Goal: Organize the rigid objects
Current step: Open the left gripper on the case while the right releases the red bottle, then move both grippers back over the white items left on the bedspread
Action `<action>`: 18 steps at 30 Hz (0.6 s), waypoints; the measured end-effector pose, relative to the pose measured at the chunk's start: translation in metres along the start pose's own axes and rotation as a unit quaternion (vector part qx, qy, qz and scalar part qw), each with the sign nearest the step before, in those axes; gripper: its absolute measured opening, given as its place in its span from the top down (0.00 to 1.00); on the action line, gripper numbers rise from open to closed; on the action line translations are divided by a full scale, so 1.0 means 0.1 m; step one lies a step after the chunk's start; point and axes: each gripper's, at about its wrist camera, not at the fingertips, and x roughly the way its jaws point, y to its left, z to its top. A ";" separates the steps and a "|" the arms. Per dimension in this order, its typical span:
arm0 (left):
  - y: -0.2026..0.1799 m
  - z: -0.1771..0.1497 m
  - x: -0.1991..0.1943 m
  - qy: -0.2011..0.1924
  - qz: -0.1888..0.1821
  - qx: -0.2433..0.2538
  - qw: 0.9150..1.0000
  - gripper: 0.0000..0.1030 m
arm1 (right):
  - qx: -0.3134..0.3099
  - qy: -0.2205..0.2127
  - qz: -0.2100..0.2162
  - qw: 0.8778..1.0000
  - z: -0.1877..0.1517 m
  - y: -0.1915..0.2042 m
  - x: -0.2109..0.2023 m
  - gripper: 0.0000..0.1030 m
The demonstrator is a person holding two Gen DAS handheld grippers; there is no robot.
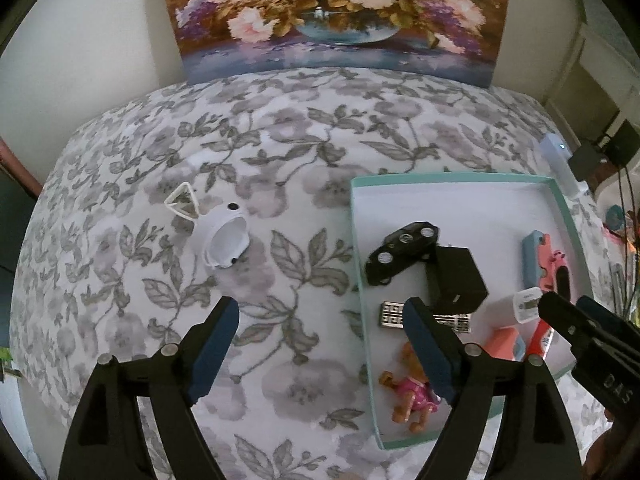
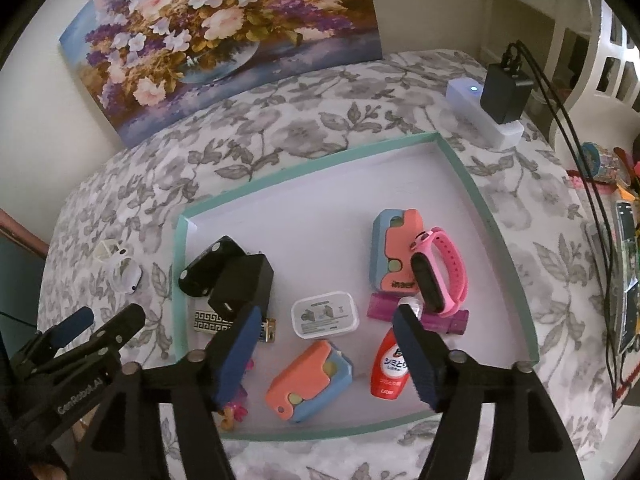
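Observation:
A teal-rimmed white tray [image 2: 480, 200] holds several items: a black toy car [image 1: 402, 250], a black charger block [image 1: 456, 280], a patterned metal plate [image 1: 390, 314], a toy dog in pink [image 1: 412, 396], two coral-and-blue cases [image 2: 310, 380], a pink wristband [image 2: 438, 272], a red bottle [image 2: 390, 372] and a small white box [image 2: 316, 328]. A white round holder with an ear-shaped frame [image 1: 224, 240] lies on the cloth left of the tray. My left gripper [image 1: 322, 312] hangs open over the tray's left rim, holding nothing. My right gripper [image 2: 327, 316] is open above the tray's front, over the white box.
A flower painting [image 1: 336, 12] leans against the back wall. A white power strip [image 2: 480, 116] with a black adapter [image 2: 504, 92] sits behind the tray, with cables running down the right side. Colourful clutter lies at the right edge. Floral cloth [image 1: 280, 140] covers the table.

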 end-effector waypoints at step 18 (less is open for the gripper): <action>0.34 0.05 0.04 -0.005 0.017 -0.050 0.999 0.04 | -0.026 -0.004 -0.015 1.000 -0.01 0.10 0.06 0.00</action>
